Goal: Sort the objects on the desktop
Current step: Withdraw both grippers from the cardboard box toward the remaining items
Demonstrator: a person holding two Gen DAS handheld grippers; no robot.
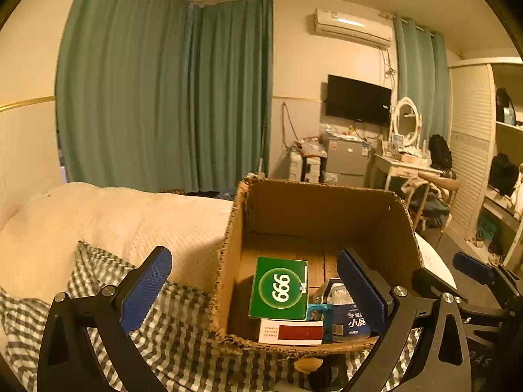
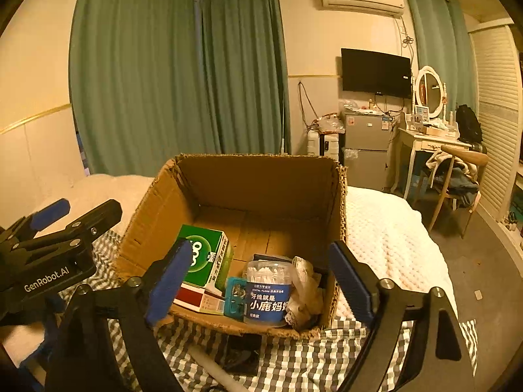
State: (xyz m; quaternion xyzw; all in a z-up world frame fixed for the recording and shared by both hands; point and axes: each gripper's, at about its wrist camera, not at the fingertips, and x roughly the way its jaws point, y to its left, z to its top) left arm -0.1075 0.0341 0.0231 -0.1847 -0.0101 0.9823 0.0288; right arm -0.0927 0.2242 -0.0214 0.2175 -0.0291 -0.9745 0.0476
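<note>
We find a cardboard box [image 2: 261, 192] in the centre of both views, resting on a checked cloth [image 2: 310, 359] over a white bedspread [image 2: 385, 228]. Its contents sit at the near wall, lower centre of the frame: a green box [image 1: 279, 289] marked 999 leans upright on a red-and-white box [image 1: 291, 331]; just right of these we note a small teal item [image 2: 234, 297], then a dental floss tub [image 2: 268, 294] with a blue label, and a crumpled whitish wad [image 2: 305, 290] against the right wall.

The left gripper [image 1: 258, 290] stands released, holding nothing; in its own view one blue pad [image 1: 145, 289] sits over the cloth at lower left and the other lies in front of the tub inside the box.

The right gripper [image 2: 261, 284] is likewise spread wide and empty, its pads framing the near part of the box.

A dark flat object [image 2: 242, 352] lies on the cloth, just before the box. We cannot identify it.
</note>
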